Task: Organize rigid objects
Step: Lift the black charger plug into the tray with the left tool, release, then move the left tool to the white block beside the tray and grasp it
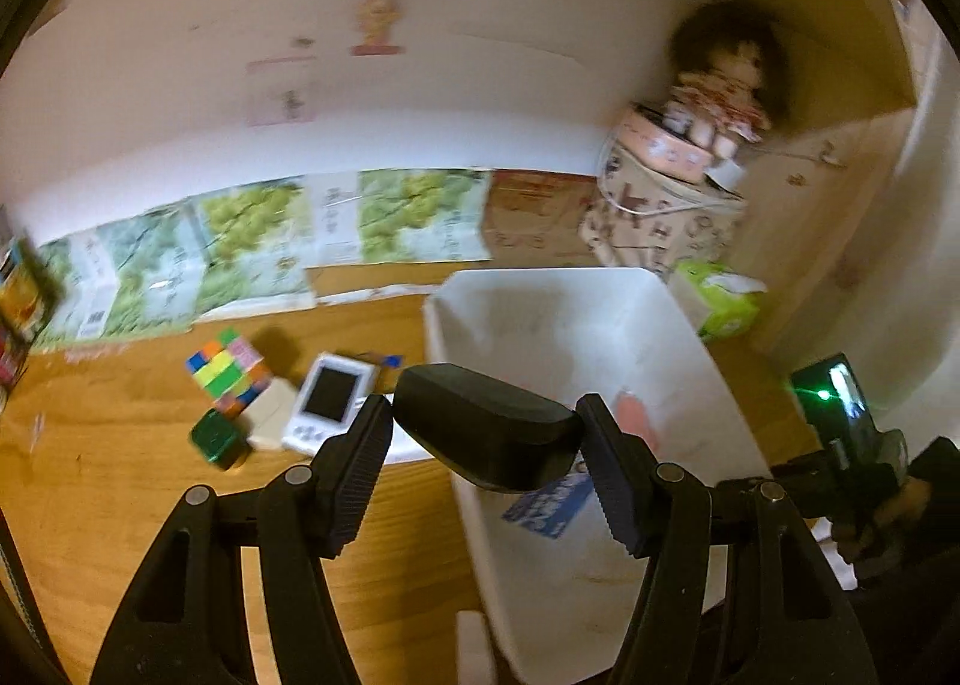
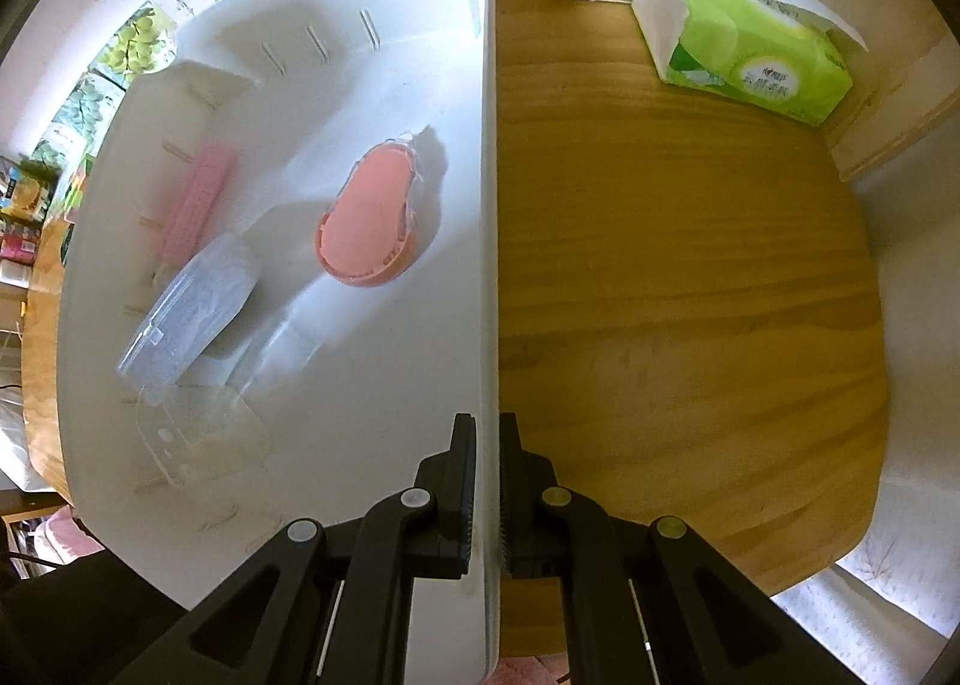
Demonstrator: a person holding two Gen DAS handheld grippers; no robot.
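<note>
My left gripper (image 1: 486, 430) is shut on a black case (image 1: 486, 424) and holds it above the near left rim of the white bin (image 1: 690, 325). My right gripper (image 2: 487, 445) is shut on the right wall of the white bin (image 2: 489, 205). Inside the bin lie a pink oval case (image 2: 369, 223), a clear plastic box (image 2: 192, 307), a pink ribbed item (image 2: 198, 199) and a clear holder (image 2: 198, 439). On the table to the bin's left lie a colourful cube (image 1: 228, 379), a white handheld game (image 1: 327, 403), a green cube (image 1: 217, 438) and a white block (image 1: 269, 420).
A green tissue pack (image 2: 750, 37) lies on the wooden table (image 2: 690, 295) right of the bin; it also shows in the left wrist view (image 1: 720, 298). A patterned box with a pink tin and a doll (image 1: 720, 85) stands behind. Papers line the wall.
</note>
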